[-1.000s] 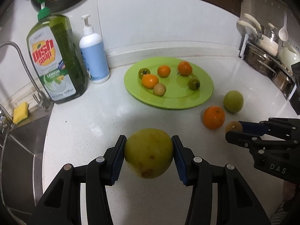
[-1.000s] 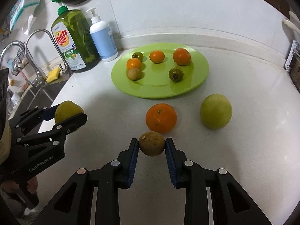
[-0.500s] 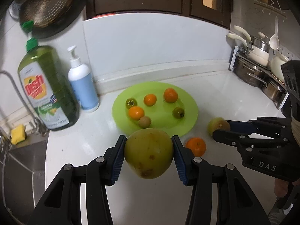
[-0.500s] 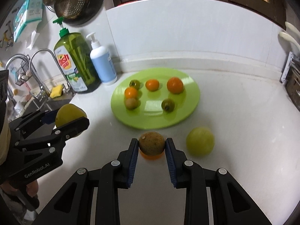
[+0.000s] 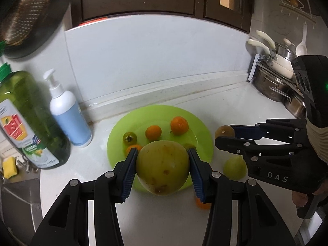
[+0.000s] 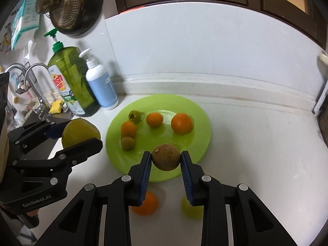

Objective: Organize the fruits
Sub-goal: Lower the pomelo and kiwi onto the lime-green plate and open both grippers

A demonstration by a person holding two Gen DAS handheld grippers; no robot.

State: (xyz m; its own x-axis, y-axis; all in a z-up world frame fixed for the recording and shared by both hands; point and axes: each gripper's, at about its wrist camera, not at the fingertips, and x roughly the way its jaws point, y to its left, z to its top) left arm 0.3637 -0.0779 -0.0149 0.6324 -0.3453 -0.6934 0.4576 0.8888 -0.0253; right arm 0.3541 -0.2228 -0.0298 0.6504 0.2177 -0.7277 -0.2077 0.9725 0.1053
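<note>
My left gripper is clamped on a big yellow-green fruit, smooth skin with brown flecks, held above the near rim of the green plate. My right gripper is pinched tight on a small round brown fruit, rough and matte, also over that rim. On the glossy plate I count five small fruits. White counter lies open to the right; two bottles crowd the left edge. One orange and one green fruit sit below.
</note>
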